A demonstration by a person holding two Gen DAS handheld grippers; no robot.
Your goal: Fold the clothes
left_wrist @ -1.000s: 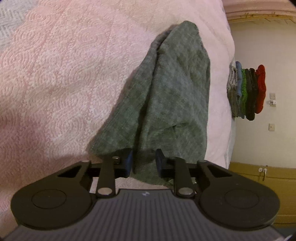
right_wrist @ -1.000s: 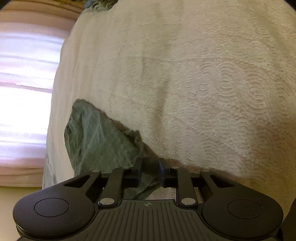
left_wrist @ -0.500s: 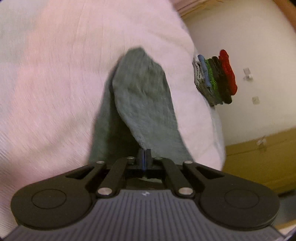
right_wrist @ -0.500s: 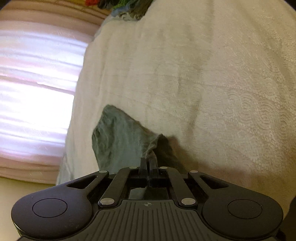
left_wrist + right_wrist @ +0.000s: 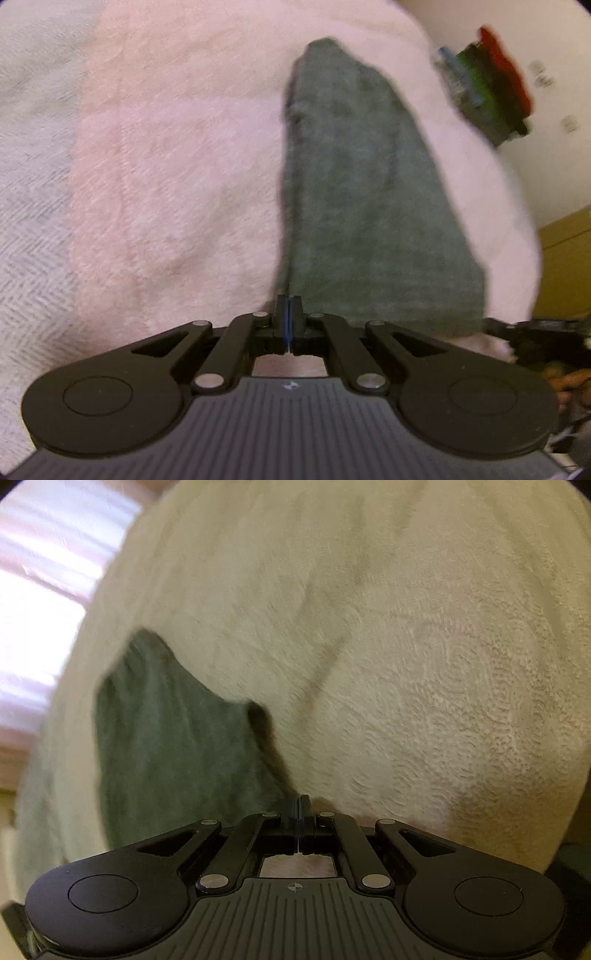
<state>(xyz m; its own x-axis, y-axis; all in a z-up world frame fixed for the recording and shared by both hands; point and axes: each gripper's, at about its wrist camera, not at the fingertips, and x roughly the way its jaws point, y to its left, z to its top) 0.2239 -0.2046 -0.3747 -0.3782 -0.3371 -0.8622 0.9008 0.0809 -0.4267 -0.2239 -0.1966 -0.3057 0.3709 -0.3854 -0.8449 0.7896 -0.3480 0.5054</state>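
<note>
The grey-green garment lies on the pale quilted bedspread, drawn out into a long, narrow shape whose long axis runs straight away from the near edge, from a wide end close to both grippers to a tapering tip farthest off. In the left wrist view nearly all of the cloth lies ahead and to the right of the left gripper, whose jaws are pressed together on the garment's near left corner; a thin strip of cloth seems to sit between the blue pads, though motion blur makes the bite hard to read. In the right wrist view the garment spreads ahead and to the left of the right gripper, whose jaws are likewise closed with a dark fold of the cloth running into them at the near right corner. So each gripper holds one end of the garment's near edge, and neither is clearly nearer to it than the other; both point forward along the cloth's length, low over the bedspread. My reading is that the coming fold depends on carrying this near edge along the long axis toward the far tip. Beyond the garment's far right side, a stack of folded clothes sits near the bedspread's edge, well apart from both grippers.
</note>
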